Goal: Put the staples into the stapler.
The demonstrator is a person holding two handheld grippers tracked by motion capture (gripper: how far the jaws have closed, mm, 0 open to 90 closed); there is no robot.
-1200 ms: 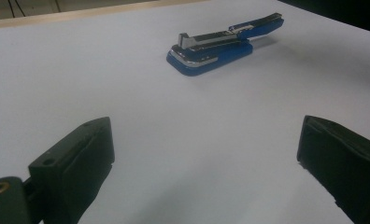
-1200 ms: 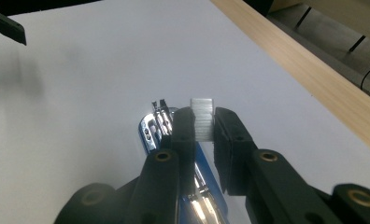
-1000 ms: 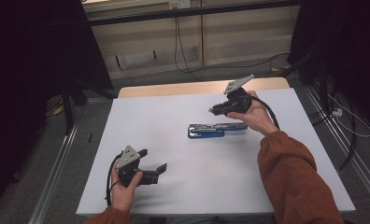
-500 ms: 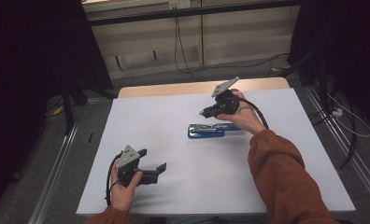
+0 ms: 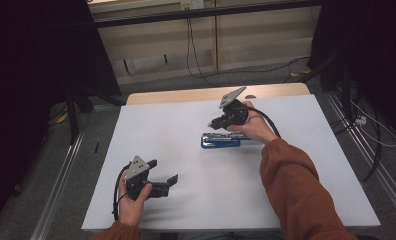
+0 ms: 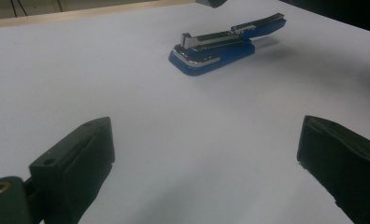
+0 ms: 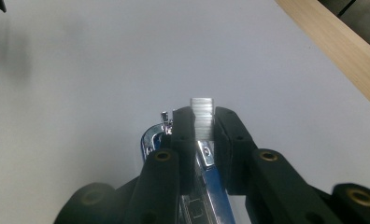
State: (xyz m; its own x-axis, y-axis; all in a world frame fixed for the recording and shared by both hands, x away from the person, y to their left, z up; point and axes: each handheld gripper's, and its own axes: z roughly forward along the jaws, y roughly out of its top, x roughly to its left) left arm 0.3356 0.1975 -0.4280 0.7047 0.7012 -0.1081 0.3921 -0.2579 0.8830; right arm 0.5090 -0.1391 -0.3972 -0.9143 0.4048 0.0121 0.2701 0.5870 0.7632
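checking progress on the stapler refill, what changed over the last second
The right gripper, shut on a strip of staples, has moved left and down across the high view, from beyond the stapler's right end to just above the opened blue stapler. The left gripper stayed where it was near the table's front, jaws open and empty. The stapler has not moved on the white table.

rust-orange sleeve (image 5: 296, 190); black grippers, grey three-cornered plates, brass-ringed screw holes, black trailing cables.

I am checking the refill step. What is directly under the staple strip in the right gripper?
Under the staple strip lies the blue stapler, open. The right gripper covers most of it.
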